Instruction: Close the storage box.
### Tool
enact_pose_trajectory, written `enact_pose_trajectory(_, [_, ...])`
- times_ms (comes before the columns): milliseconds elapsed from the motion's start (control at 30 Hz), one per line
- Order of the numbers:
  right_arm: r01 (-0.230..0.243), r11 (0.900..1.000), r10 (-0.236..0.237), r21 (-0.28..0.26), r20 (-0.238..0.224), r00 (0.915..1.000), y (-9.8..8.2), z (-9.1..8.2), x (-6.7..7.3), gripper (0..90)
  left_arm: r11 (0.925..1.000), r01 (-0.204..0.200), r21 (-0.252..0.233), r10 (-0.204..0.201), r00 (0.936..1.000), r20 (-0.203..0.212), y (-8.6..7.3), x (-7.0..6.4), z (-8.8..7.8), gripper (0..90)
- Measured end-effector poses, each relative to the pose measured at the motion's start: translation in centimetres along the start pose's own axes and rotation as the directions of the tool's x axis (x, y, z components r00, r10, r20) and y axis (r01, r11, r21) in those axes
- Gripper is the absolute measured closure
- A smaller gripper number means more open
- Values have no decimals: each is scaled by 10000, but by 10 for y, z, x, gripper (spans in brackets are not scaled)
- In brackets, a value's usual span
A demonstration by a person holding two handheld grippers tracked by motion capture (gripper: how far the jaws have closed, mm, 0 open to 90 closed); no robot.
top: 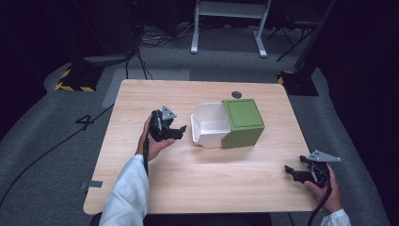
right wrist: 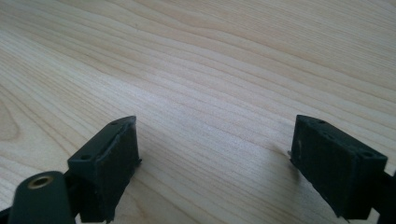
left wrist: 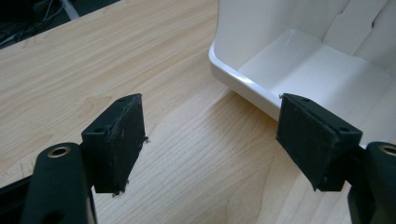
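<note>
The green box (top: 243,123) sits mid-bench (top: 188,188), its white drawer (top: 207,127) pulled out. My left gripper (top: 175,132) hovers released, just beside the drawer front. My right gripper (top: 295,172) rests released, well apart. Judged next move: address the drawer front squarely.

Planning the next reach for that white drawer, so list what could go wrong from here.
1. The left hand-held gripper, open, sits close to the white drawer; pushing forward may shove it back into the green box rather than grasp the rim.
2. The right hand-held gripper is far off near the table edge, so nothing steadies the box; it may slide.
</note>
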State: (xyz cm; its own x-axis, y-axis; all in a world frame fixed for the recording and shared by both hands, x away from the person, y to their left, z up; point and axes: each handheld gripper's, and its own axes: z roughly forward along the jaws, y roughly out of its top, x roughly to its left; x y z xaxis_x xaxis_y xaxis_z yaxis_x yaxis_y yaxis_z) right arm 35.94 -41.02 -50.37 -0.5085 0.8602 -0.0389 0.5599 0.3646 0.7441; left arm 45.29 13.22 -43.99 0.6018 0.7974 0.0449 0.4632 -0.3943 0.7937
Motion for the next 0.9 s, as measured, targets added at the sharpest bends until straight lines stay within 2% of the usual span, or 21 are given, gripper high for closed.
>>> enact_pose_trajectory(200, [2, 10000, -2, -7, 2, 10000, 0, 0, 0, 150, 9999, 114, -29, -114, 9999, 43, 4, -3, 14, 263])
enact_pose_trajectory(333, [11, 10000, -11, -12, 12, 10000, 0, 0, 0, 151, 9996, 268, -58, -266, 9991, 315, 5, -7, 23, 261])
enact_pose_trajectory(500, [12, 10000, -12, -12, 12, 10000, 0, 0, 0, 150, 9997, 171, 194, -180, 9987, 482, 6, -14, 34, 261])
enact_pose_trajectory(633, [15, 10000, -15, -14, 9, 10000, 0, 0, 0, 151, 9993, 292, 242, -306, 9975, 636, 6, -17, 42, 278])
enact_pose_trajectory(833, [14, 10000, -14, -13, 12, 10000, 0, 0, 0, 151, 9972, 659, 357, -691, 9930, 961, 3, -19, 51, 293])
enact_pose_trajectory(900, [26, 10000, -26, -18, 14, 10000, 0, 0, 0, 151, 9954, 887, 348, -923, 9884, 1203, 1, -21, 54, 326])
